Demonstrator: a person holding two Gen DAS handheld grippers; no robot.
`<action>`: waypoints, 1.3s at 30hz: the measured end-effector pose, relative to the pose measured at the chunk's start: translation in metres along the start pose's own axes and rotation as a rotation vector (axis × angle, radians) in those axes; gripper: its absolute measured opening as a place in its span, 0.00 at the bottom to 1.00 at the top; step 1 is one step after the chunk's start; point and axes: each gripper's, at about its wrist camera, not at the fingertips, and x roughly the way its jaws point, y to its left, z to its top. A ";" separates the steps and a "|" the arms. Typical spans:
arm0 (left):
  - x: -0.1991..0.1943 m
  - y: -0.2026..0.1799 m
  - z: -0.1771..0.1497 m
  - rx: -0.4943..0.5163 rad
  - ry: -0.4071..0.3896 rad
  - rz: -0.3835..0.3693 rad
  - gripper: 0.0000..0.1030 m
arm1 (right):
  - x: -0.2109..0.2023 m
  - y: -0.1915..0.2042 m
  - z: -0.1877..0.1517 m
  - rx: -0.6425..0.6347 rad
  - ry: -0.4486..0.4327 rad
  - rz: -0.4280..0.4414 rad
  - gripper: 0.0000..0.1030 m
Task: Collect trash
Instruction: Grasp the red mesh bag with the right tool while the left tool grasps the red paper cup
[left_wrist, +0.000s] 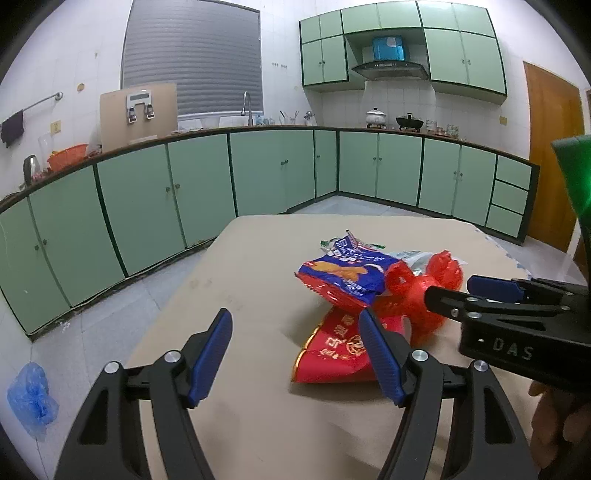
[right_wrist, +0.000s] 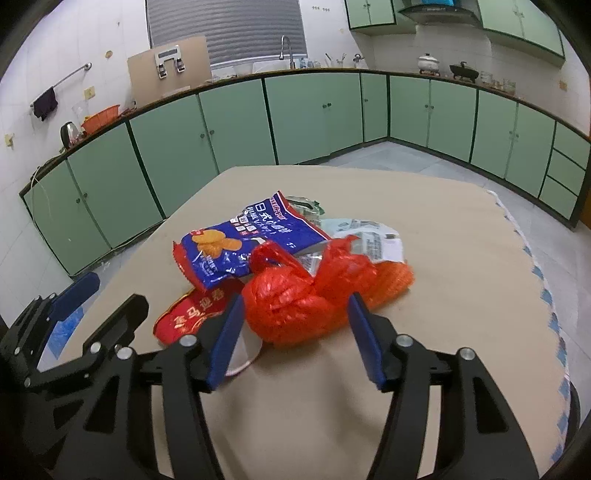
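Note:
A heap of trash lies on the beige table: a blue snack bag, a crumpled red plastic bag, a flat red packet and a white-green wrapper. My right gripper is open, its blue pads flanking the near end of the red plastic bag without pinching it. In the left wrist view the left gripper is open and empty, low over the table; the red packet lies just past its right finger. The right gripper reaches in from the right at the red plastic bag.
Green base cabinets run along the walls behind the table. A blue plastic bag lies on the tiled floor to the left. A person's hand holds the right gripper. The table's far edge is near the heap.

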 end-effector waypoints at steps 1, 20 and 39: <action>0.002 0.001 0.000 0.002 0.001 0.002 0.68 | 0.002 -0.001 0.000 -0.004 0.004 0.003 0.57; 0.035 -0.031 0.018 -0.019 0.043 -0.064 0.68 | -0.011 -0.046 -0.001 0.015 0.008 0.052 0.23; 0.040 -0.041 0.020 -0.056 0.096 -0.131 0.16 | -0.026 -0.054 -0.003 0.024 -0.005 0.036 0.23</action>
